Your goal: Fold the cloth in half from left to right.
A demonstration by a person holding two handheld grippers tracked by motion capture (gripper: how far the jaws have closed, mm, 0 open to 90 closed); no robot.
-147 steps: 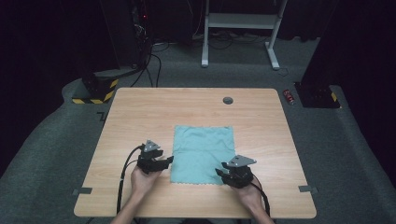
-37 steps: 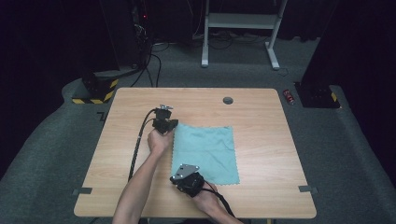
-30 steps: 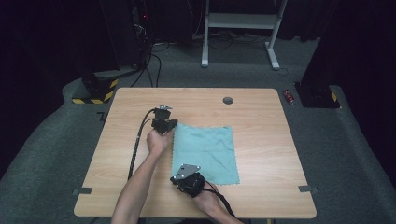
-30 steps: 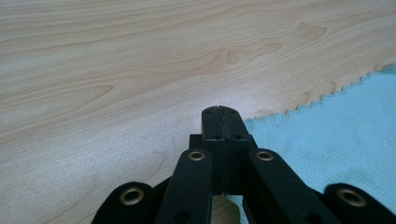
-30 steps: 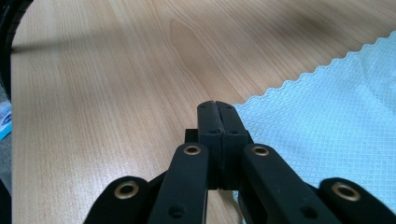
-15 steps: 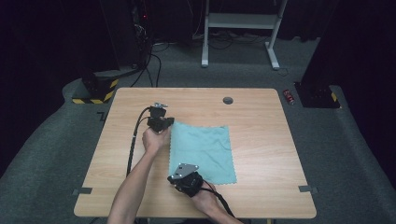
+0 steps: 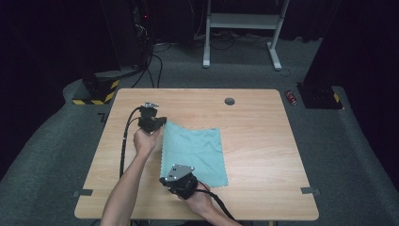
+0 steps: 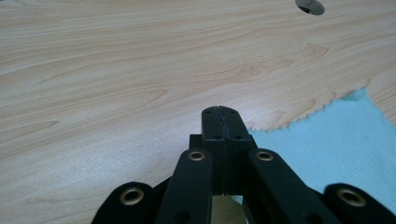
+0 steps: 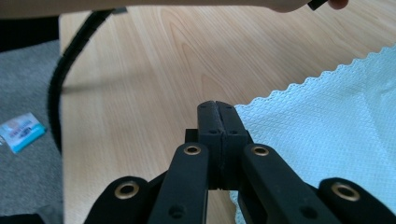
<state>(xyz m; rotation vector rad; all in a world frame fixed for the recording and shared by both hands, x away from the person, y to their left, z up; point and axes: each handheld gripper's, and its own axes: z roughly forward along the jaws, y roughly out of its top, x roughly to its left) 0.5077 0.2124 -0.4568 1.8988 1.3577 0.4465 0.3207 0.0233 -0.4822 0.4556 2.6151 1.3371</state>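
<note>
A light blue cloth (image 7: 195, 150) lies on the wooden table (image 7: 263, 141). My left gripper (image 7: 161, 123) is shut on the cloth's far left corner and holds it a little off the wood. In the left gripper view the closed jaws (image 8: 219, 112) meet the cloth's (image 8: 336, 135) scalloped edge. My right gripper (image 7: 164, 179) is shut on the near left corner. In the right gripper view the closed jaws (image 9: 217, 106) sit at the cloth's (image 9: 327, 121) edge. The cloth's left edge runs raised between the two grippers.
A round hole (image 7: 229, 101) sits near the table's far edge. The left gripper's cable (image 7: 123, 141) loops over the table's left side. Grey tape marks (image 7: 308, 190) lie near the front corners. On the floor are a red item (image 7: 291, 96) and a striped base (image 7: 96, 89).
My left gripper has moved left and slightly up with the far corner, dragging the cloth's left edge leftward. The right gripper has risen a little at the near corner.
</note>
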